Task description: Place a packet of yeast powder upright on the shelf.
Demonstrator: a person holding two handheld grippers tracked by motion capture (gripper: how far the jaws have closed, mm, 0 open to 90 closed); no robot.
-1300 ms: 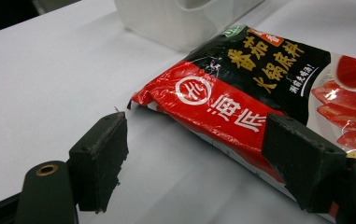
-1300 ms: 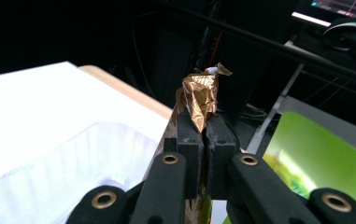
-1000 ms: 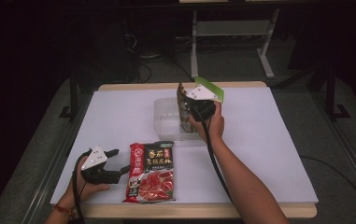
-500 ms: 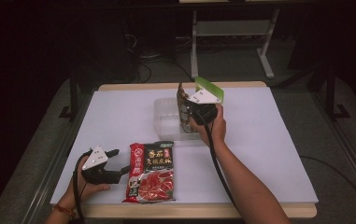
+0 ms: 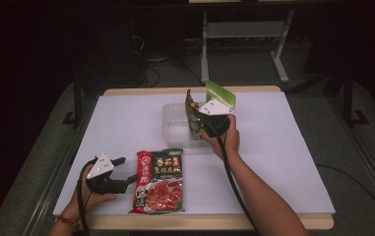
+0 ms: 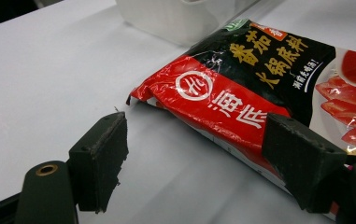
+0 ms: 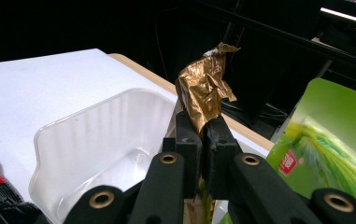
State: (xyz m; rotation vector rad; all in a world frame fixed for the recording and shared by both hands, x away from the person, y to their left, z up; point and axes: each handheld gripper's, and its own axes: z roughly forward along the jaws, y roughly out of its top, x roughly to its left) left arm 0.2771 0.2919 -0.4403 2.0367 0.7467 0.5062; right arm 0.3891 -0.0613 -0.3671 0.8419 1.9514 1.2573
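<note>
My right gripper [image 5: 198,119] [image 7: 202,133] is shut on a crinkled gold packet [image 5: 192,108] [image 7: 204,87], held upright over a clear plastic bin [image 5: 175,129] [image 7: 89,140]. A green packet [image 5: 220,94] [image 7: 337,133] stands just behind that hand. My left gripper [image 5: 127,170] [image 6: 196,151] rests on the table near the front left, its jaws open. A red and black food packet [image 5: 158,182] [image 6: 255,79] lies flat right beside it. One jaw reaches over the packet's near edge, and the pads press on nothing.
The white table top [image 5: 283,147] ends in a wooden front edge [image 5: 214,222]. Beyond the table's far side stand a dark floor and a metal stand [image 5: 244,34]. The bin [image 6: 180,16] sits just past the red packet.
My right gripper with the gold packet has drifted slightly lower in the high view. The left gripper and the red packet have kept still.
</note>
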